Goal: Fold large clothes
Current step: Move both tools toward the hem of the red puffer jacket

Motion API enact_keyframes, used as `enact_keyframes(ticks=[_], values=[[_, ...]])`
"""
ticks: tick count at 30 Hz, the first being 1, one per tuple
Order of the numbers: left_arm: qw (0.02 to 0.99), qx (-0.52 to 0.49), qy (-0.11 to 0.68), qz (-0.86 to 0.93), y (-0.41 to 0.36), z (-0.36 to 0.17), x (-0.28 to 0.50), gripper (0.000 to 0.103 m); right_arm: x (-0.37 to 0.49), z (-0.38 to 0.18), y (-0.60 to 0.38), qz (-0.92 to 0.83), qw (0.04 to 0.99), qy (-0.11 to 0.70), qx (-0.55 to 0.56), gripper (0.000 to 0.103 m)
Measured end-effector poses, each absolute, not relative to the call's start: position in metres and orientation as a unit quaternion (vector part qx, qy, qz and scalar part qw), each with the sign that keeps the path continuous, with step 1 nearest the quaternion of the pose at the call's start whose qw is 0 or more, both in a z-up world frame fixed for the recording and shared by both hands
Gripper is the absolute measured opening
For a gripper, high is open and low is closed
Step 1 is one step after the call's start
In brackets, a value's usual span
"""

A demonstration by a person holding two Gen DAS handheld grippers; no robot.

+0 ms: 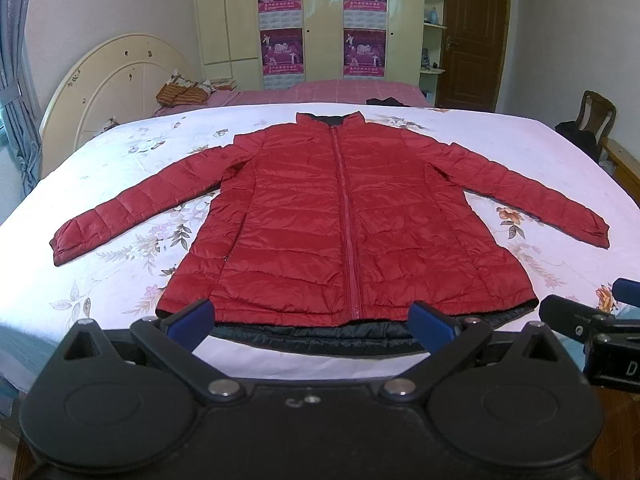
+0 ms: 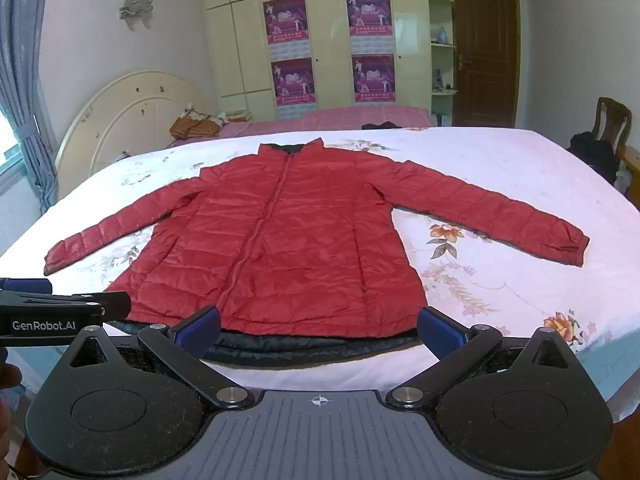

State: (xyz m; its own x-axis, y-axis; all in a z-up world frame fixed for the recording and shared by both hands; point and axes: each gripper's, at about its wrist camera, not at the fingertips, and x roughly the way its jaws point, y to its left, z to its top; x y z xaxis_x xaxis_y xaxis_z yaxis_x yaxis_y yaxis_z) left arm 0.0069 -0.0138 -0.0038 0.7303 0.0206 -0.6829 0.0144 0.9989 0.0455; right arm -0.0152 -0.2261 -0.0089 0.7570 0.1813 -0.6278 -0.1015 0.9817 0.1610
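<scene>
A red quilted jacket point(image 1: 320, 216) lies flat, front up and zipped, on a floral white bed sheet point(image 1: 120, 168), both sleeves spread out to the sides. Its dark lining shows along the near hem point(image 1: 320, 334). My left gripper point(image 1: 312, 320) hovers open just short of the hem, nothing between its blue pads point(image 1: 192, 318). The right wrist view shows the same jacket point(image 2: 288, 240), with my right gripper point(image 2: 318, 328) open in front of the hem's right part. Each gripper appears at the edge of the other's view: the right gripper point(image 1: 584, 320) and the left gripper point(image 2: 60, 308).
A cream headboard point(image 1: 116, 84) stands at the left. Pink bedding point(image 1: 340, 92) with a striped bundle point(image 1: 184, 94) lies behind the sheet. A wardrobe with posters point(image 1: 320, 20), a brown door point(image 1: 472, 32) and a chair with dark clothing point(image 1: 588, 128) stand beyond.
</scene>
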Motion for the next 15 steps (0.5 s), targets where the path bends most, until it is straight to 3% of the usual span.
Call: enact_keyframes(ticks=[15], values=[[0.929, 0.026, 0.370, 0.005, -0.012, -0.006, 0.015, 0.103, -0.004, -0.013, -0.229, 0.069, 0.935, 0.342, 0.064, 0.103]])
